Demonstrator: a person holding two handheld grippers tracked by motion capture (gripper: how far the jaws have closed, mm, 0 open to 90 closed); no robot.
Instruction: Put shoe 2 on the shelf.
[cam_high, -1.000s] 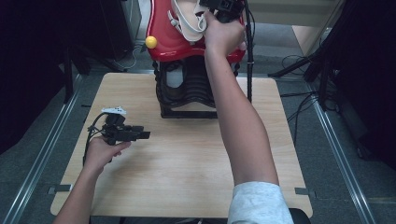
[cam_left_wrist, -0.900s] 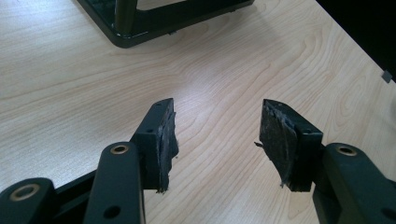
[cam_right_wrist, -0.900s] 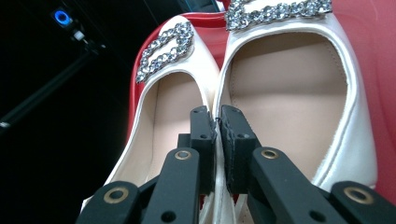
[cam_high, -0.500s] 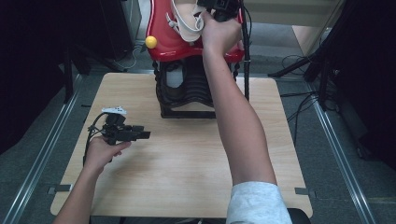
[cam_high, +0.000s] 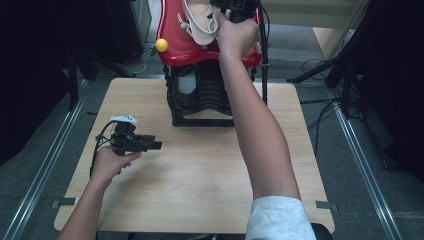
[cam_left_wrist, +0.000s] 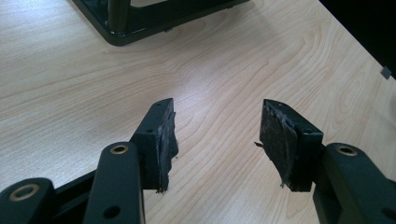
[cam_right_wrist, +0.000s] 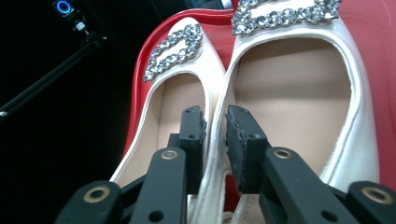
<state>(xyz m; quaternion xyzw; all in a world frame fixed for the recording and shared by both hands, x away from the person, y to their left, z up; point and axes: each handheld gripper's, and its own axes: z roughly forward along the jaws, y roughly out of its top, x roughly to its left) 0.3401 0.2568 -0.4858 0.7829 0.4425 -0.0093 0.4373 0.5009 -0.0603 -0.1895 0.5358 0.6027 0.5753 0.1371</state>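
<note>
- Right gripper view: pair of cream flat shoes (cam_right_wrist: 261, 93) with rhinestone buckles (cam_right_wrist: 173, 50) lies side by side on a red tray-like top (cam_right_wrist: 373, 42) of a black rack.
- Right tool (cam_right_wrist: 215, 122) straddles the two adjoining side walls where the shoes meet. Its jaws have just been opening; a narrow gap shows, with the shoe edges between the pads. Pads look off the leather or barely grazing it, so I read this as a let-go rather than a pinch.
- High view: rack (cam_high: 200, 95) stands at the far edge of the tabletop (cam_high: 200, 190), near its middle; the red top with the shoes sits above it, beyond that edge. Right hand (cam_high: 237, 32) reaches up to it.
- Left tool (cam_high: 142, 145) rests low near the left edge of the tabletop, jaws spread wide, nothing between them; in the left gripper view there is bare wood under them.
- Handling, as judged: shoes look light, with thin, soft uppers that fold under pressure; smooth, glossy finish may slip between worn pads.
- Buckles look fragile; stones could snag or pop off, so keep the pads away from the toes.
- Best hold seems to be the rim of the side wall or the heel collar, one pad inside and one outside; gripping both inner walls together carries the pair at once.
- Tray surface looks slick, so a nudged shoe may slide.
</note>
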